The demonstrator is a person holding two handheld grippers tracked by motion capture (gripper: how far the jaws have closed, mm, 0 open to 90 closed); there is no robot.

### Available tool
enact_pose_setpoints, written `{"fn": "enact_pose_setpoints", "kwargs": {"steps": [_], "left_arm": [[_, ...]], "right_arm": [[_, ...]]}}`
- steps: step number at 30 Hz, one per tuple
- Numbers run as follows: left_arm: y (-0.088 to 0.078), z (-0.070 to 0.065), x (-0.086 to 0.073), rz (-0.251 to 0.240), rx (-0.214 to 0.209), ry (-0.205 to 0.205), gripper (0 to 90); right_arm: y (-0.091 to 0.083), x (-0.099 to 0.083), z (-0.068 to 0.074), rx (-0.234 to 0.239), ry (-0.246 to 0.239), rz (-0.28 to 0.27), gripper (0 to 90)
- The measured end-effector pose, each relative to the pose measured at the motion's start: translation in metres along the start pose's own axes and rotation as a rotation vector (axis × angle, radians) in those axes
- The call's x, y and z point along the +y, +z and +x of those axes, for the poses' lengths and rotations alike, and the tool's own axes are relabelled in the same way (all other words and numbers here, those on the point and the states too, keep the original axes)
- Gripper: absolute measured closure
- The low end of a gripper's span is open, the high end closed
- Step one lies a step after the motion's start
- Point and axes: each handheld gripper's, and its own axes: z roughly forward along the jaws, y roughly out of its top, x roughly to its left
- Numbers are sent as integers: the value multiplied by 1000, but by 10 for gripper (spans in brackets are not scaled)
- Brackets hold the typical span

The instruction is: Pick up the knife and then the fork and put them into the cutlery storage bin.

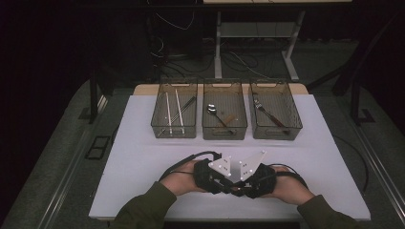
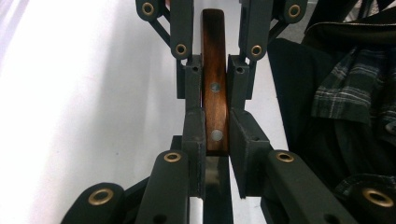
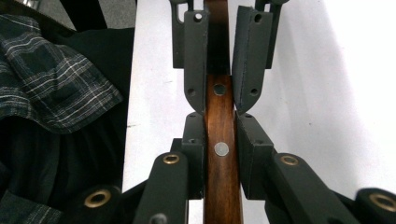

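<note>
Between the jaws of the left gripper [image 2: 215, 135], a riveted wooden handle [image 2: 215, 88] is clamped; same handle is gripped w/ the right gripper [image 3: 220, 135], tip-to-tip opposite.

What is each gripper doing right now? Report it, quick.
Left gripper: shut on the wooden handle.
Right gripper: shut on the same wooden handle.

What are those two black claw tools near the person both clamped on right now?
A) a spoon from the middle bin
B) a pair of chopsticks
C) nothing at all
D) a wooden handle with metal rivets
D. In both gripper views, the left gripper and the right gripper each have their jaws pressed against the same brown wooden handle with round metal rivets.
</note>
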Motion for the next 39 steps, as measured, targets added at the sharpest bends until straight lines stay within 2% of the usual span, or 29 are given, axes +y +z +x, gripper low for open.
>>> {"fn": "enact_pose_setpoints", "kwargs": {"steps": [8,9,10,11,12,17,19,20,21,23,26,28,32,35,39], "left_arm": [[-2,0,-1,-31,-1,9,760],[-2,-1,-1,-41,-5,-11,756],[-3,-1,-1,-47,5,-11,743],[-4,0,-2,-55,7,-26,688],[-5,2,-3,-67,16,-18,663],[-17,5,-13,-136,50,-66,512],[-23,6,-18,-161,72,-94,474],[-26,4,-21,-177,81,-123,452],[-30,4,-25,-189,95,-134,436],[-36,2,-33,-220,134,-184,381],[-44,0,-49,-242,197,-236,301],[-47,-2,-59,-239,252,-274,255],[-51,-7,-79,-233,346,-323,153],[-54,-10,-92,-235,402,-361,123],[-56,-15,-106,-254,449,-406,42]], "right_arm": [[-3,-3,-3,28,16,-25,761],[-4,-3,-4,35,26,-31,761],[-6,-4,-4,30,31,-34,761],[-7,-4,-4,35,37,-34,762],[-7,-5,-5,38,32,-38,761],[-10,-6,-3,34,47,-43,761],[-11,-6,-4,28,47,-46,761],[-12,-7,-4,26,46,-49,761],[-13,-7,-5,26,42,-53,761],[-15,-8,-5,18,53,-55,761],[-20,-11,-7,3,70,-63,761],[-22,-13,-9,-11,82,-68,761],[-25,-17,-12,-38,112,-70,761],[-27,-20,-16,-48,117,-80,761],[-32,-23,-17,-66,148,-95,761]]}}
